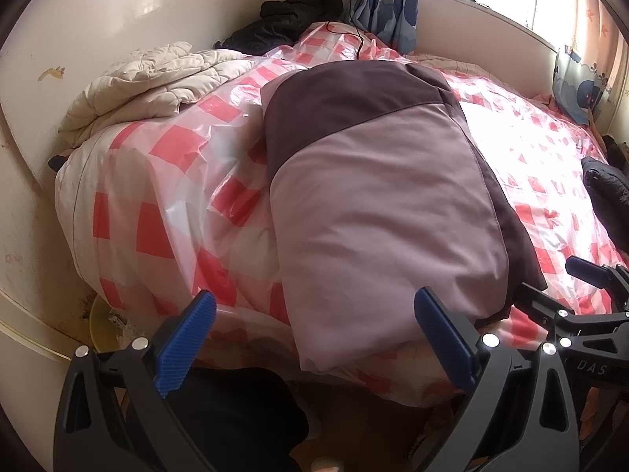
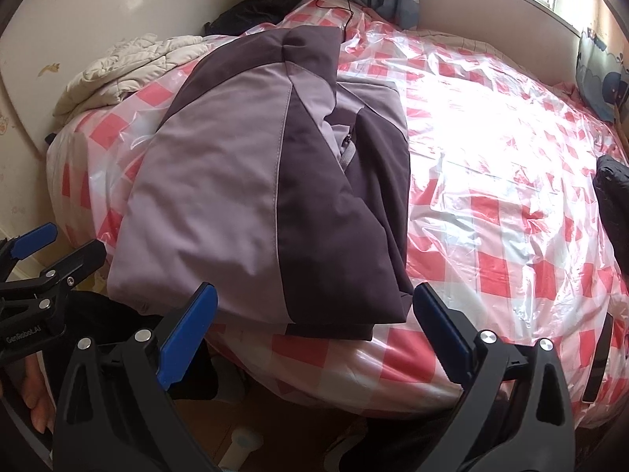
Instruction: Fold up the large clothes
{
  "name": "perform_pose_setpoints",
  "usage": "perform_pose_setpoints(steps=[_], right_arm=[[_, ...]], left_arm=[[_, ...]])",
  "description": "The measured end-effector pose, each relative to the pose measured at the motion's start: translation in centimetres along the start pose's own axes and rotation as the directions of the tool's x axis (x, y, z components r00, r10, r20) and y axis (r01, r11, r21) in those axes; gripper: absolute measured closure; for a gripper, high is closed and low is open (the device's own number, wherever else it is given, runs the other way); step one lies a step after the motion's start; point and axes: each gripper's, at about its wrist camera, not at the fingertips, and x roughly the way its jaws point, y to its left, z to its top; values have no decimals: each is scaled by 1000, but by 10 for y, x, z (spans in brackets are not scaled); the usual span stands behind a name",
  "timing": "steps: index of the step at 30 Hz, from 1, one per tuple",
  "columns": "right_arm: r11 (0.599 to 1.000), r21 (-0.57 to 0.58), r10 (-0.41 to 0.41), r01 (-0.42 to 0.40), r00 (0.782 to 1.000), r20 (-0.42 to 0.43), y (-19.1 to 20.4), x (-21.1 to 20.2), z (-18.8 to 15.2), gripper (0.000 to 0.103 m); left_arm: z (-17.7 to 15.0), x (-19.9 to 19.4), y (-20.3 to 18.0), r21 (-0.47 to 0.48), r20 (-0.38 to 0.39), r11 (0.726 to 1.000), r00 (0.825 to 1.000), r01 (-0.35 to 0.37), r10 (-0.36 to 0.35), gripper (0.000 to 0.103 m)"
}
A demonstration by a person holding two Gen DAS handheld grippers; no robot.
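Observation:
A folded jacket (image 1: 385, 204) in lilac with dark purple panels lies on the bed (image 1: 157, 196), its near end hanging a little over the bed's front edge. In the right wrist view the jacket (image 2: 236, 181) shows its folded sleeves and collar on top. My left gripper (image 1: 314, 314) is open, its blue pads on either side of the jacket's near end and holding nothing. My right gripper (image 2: 316, 306) is open too, just short of the jacket's near right corner. Each gripper also shows in the other's view: the right gripper (image 1: 558, 283) and the left gripper (image 2: 59, 249).
The bed wears a red-and-white checked plastic cover (image 2: 491, 196). A cream quilt (image 1: 149, 82) and black clothes (image 1: 291, 15) lie at the back left, with a charger cable (image 1: 350, 19). A dark garment (image 1: 605, 192) sits at the right edge. A wall runs close on the left.

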Motion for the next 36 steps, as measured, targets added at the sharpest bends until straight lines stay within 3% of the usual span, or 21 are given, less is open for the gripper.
perform_pose_setpoints(steps=[17, 22, 36], right_arm=[[1000, 5, 23, -23, 1000, 9, 2, -3, -3, 7], [1000, 8, 24, -24, 1000, 6, 3, -3, -3, 7], [1000, 12, 28, -28, 1000, 4, 0, -4, -6, 7]], left_arm=[[0, 0, 4, -43, 23, 998, 999, 37, -36, 7], [-1, 6, -5, 25, -15, 999, 1000, -21, 21, 7], [-1, 2, -8, 45, -7, 998, 999, -44, 44, 7]])
